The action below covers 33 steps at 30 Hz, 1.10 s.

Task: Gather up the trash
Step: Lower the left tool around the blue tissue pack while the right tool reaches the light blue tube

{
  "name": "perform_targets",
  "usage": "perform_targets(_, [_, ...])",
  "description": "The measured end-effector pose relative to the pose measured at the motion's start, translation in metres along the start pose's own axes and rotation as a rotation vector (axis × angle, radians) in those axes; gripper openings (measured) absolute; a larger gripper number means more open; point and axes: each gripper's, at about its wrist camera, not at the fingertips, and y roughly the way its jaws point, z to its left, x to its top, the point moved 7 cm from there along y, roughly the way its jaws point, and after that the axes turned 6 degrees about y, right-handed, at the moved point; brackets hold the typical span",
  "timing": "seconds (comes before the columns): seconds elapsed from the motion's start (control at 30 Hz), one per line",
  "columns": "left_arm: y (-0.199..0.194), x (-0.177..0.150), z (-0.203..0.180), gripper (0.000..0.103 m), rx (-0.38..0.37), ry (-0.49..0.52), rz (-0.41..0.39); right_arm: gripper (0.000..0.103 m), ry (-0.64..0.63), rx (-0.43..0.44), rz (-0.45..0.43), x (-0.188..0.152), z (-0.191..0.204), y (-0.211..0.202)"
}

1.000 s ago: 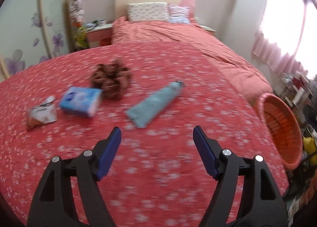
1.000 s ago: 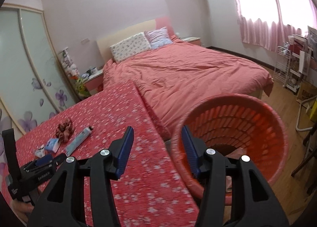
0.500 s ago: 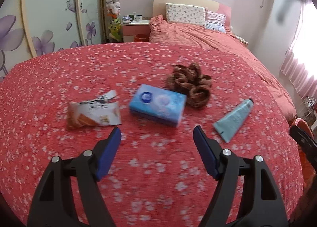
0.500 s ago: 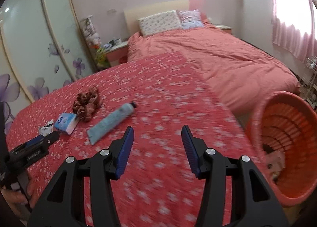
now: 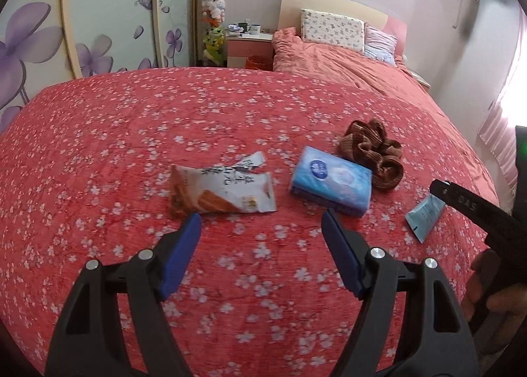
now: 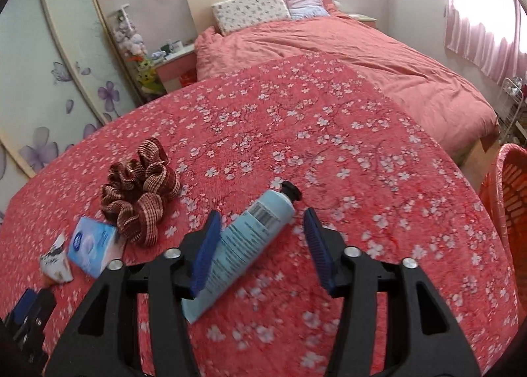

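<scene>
basket [image 6: 509,199] cut off; tube [image 5: 423,217] partly hidden

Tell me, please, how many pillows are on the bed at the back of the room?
2. A white patterned pillow leans against the headboard, and a striped pillow sits beside it, nearer the window side. More could be hidden behind them.

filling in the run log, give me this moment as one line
left tongs: open, empty, near torn wrapper | right tongs: opening, over blue tube, not gripped | basket: right edge
</scene>
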Motion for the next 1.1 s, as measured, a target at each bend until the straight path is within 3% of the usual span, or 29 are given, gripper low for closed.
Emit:
perform_targets(0.2, [0.0, -0.003, -0.006, 0.074, -0.01, 0.002, 0.006, 0.061, -0.041, -0.067, 0.012, 0.0, 0.004, 0.008])
perform_targets(0.67, [0.014, 0.014, -0.057, 0.074, -0.051, 0.04, 0.018, 0.06, -0.144, -0.045, 0.03, -0.006, -0.044, -0.01])
perform_targets(0.9, [0.041, 0.022, -0.08, 0.074, 0.005, 0.098, 0.059, 0.06, -0.138, -0.03, 0.032, -0.008, -0.05, -0.013])
perform_targets(1.1, [0.055, 0.019, -0.06, 0.067, 0.061, 0.067, 0.101, 0.06, -0.126, -0.013, 0.032, -0.008, -0.058, -0.014])
